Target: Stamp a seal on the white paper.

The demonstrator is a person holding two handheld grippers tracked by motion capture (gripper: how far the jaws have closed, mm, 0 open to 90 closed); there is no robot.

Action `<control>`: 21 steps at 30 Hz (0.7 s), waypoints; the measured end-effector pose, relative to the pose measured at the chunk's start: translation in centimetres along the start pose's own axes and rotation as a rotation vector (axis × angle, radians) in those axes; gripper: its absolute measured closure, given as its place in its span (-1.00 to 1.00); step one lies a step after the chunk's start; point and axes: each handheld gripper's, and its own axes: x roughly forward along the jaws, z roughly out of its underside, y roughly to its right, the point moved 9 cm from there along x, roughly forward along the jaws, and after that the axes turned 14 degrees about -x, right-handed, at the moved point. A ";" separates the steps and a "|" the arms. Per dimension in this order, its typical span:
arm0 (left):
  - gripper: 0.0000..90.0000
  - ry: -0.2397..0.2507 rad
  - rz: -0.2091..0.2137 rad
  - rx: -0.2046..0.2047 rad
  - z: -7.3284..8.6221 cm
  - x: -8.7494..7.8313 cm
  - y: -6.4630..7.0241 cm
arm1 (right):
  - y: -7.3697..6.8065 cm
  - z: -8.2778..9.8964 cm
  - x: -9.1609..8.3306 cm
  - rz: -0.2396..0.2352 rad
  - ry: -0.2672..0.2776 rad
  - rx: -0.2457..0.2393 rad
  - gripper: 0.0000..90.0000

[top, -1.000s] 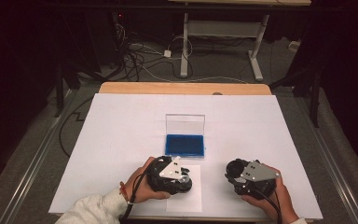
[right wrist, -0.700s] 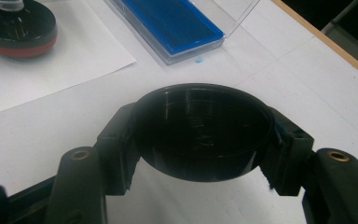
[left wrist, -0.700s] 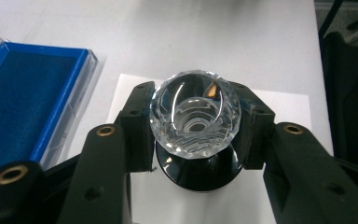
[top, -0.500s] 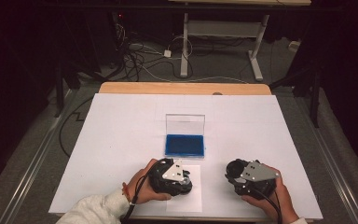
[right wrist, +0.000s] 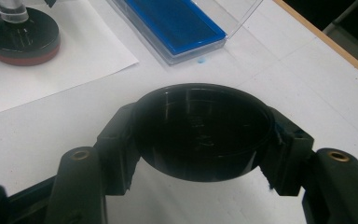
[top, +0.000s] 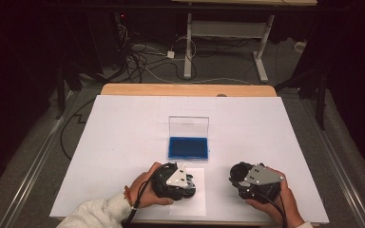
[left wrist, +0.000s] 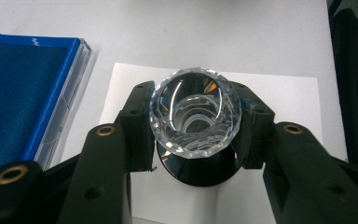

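Nothing moved since earlier frames; both hands static. Left gripper (left wrist: 193, 135) clamped on faceted clear glass piece (left wrist: 195, 114), standing on black base (left wrist: 200, 170) over white paper sheet (left wrist: 284, 102). Right gripper (right wrist: 200, 144) clamped on black round lid (right wrist: 200, 130). Open blue-lined case (top: 188, 147) at 12 o'clock from left gripper, nothing inside.

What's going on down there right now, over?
Left gripper shut on a clear faceted glass piece above its black base. Right gripper shut on a black round lid. Blue case open, nothing blocking.
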 end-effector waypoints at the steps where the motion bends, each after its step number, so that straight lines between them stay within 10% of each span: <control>1: 0.22 0.000 0.000 -0.002 0.0 0.0 0.0 | 0.0 0.0 0.0 0.000 0.001 0.001 -0.15; 21: 0.22 -0.038 0.007 -0.024 -0.1 -0.1 0.0 | 0.0 0.1 0.0 -0.005 -0.001 -0.003 -0.15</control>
